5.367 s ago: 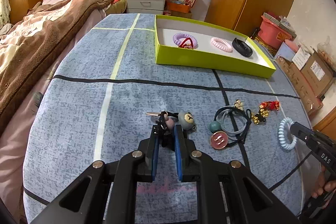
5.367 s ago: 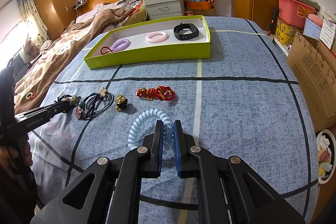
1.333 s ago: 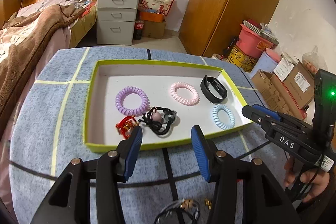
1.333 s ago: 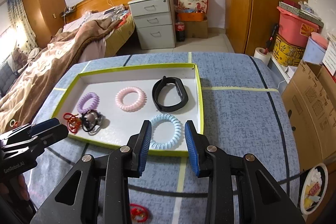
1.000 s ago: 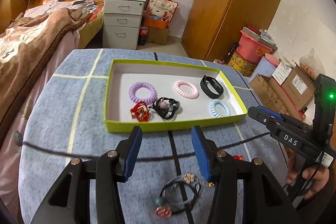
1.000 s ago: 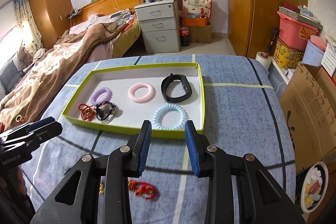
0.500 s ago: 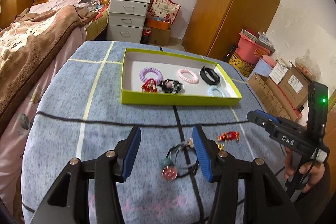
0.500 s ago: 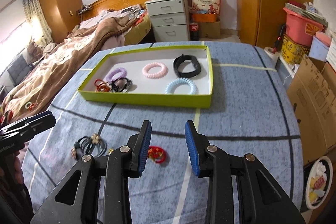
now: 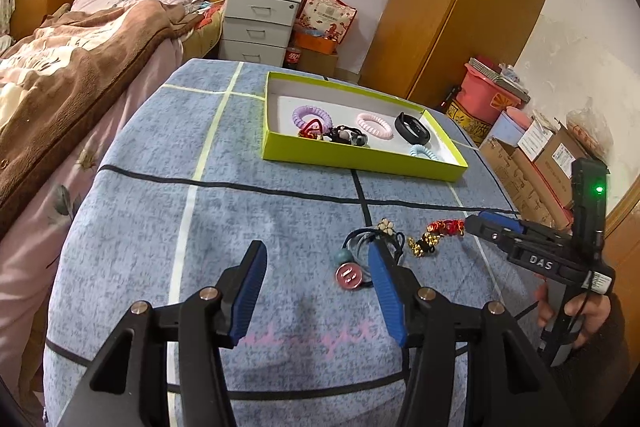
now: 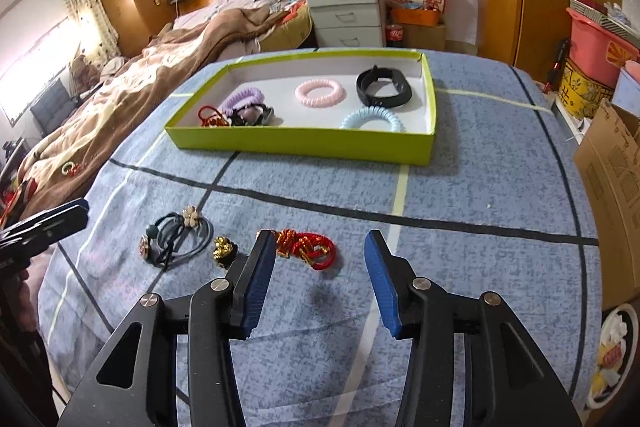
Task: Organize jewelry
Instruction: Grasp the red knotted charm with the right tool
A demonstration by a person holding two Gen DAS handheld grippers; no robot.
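On the blue bedspread (image 10: pixel 480 187), both grippers, left (image 9: pixel 316 287) and right (image 10: pixel 320 279), hung wide open and empty, the right apparently due to close on the red knotted bracelet (image 10: pixel 310 247) for the green tray (image 10: pixel 304 145).

Lime-green tray (image 10: pixel 304 143) with white floor; at its 6 o'clock, blue mottled cloth (image 10: pixel 460 195) crossed by black and pale-yellow lines, red-gold bracelet (image 10: pixel 310 247).

Blue cloth (image 10: pixel 480 187) (grid-lined) bears green tray (image 10: pixel 304 146), trinkets (image 10: pixel 308 247).

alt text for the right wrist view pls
The open right gripper hovers above a red knotted cord ornament on a blue cloth-covered table. Left of it lie a gold charm and dark hair ties; a green tray beyond holds more pieces.
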